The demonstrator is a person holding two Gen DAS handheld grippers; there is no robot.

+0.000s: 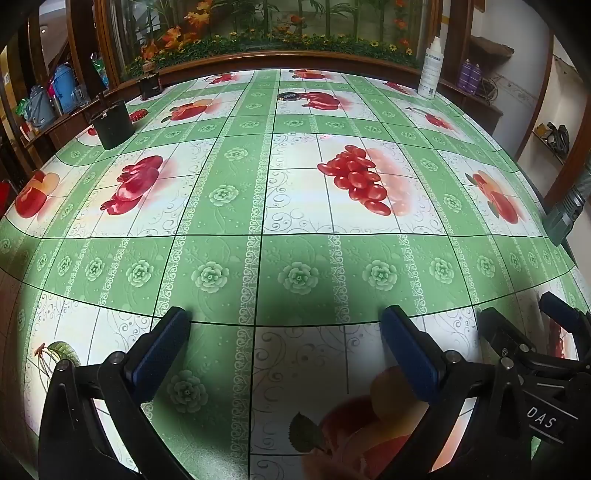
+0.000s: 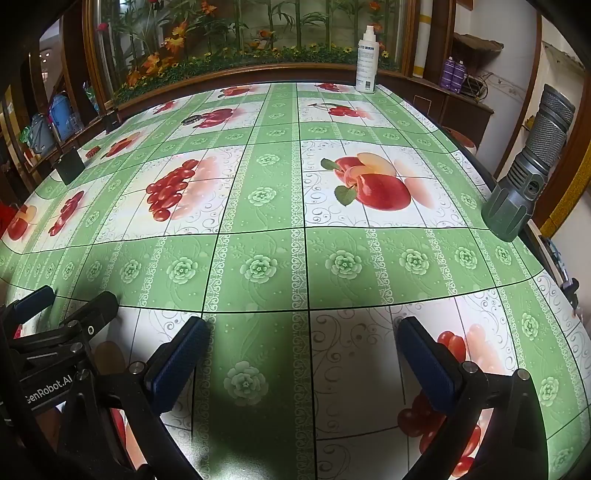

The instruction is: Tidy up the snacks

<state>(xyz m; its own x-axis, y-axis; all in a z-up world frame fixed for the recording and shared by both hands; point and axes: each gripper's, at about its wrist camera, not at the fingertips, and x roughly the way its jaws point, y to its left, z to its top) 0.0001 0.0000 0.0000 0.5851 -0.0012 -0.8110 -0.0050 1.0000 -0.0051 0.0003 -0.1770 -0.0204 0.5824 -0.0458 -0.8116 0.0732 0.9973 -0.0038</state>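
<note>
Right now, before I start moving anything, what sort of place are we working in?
Most likely a home dining or living room. A large table under a fruit-print plastic tablecloth, a wood-framed glass display of artificial flowers behind it, and a side shelf with thermos jugs all suggest a household, not a lab.

Home dining room: fruit-print tablecloth (image 1: 295, 258), flower display case (image 1: 258, 33), thermoses (image 1: 55, 92).

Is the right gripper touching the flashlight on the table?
Apart. The right wrist view shows the right gripper open over bare tablecloth, with the flashlight far off by the table's right edge.
</note>
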